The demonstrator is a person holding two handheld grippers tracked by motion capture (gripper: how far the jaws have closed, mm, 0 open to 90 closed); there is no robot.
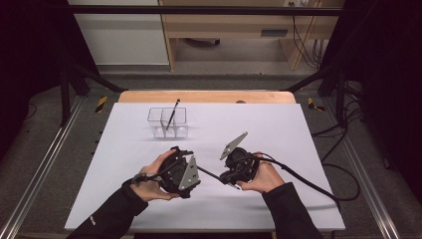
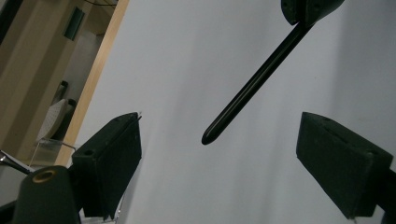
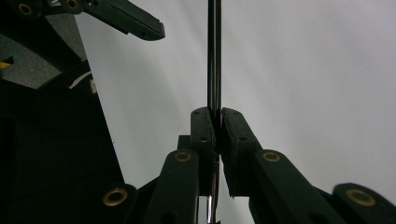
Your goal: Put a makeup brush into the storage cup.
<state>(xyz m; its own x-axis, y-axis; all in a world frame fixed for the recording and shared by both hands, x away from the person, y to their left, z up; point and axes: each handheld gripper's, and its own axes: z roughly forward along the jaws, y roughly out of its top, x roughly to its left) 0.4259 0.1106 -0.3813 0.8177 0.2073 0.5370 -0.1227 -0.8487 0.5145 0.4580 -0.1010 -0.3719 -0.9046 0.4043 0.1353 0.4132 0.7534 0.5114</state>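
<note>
The black pen [image 3: 214, 56] I am working with sits clamped in my right tool [image 3: 217, 122], whose jaws are pressed tight on one end of it, so the slim barrel runs straight out from between them and hangs just above the white desk [image 1: 298, 129] without resting on it. From the high view, that pen [image 1: 208, 173] bridges the gap between my two hands near the front middle of the desk, its free end pointing left toward my left tool [image 1: 196, 172]. In the left gripper view the rounded tip of the pen [image 2: 243, 93] comes in from the upper right and ends in the open space between the two black jaws, touching neither pad; the left tool [image 2: 219, 154] stands wide apart, with nothing in its hold. My left hand [image 1: 152, 177] wraps its tool from the left side and my right hand [image 1: 263, 177] cups the right tool [image 1: 230, 175] from the near right, each with a grey three-cornered plate on top and a cable trailing off. Farther back on the desk, left of the middle, stands a clear plastic holder [image 1: 167, 122] with two compartments, and a second dark pen [image 1: 173, 113] leans upright in it, tilted to the right, in or beside the dividing wall; I cannot tell which compartment.
</note>
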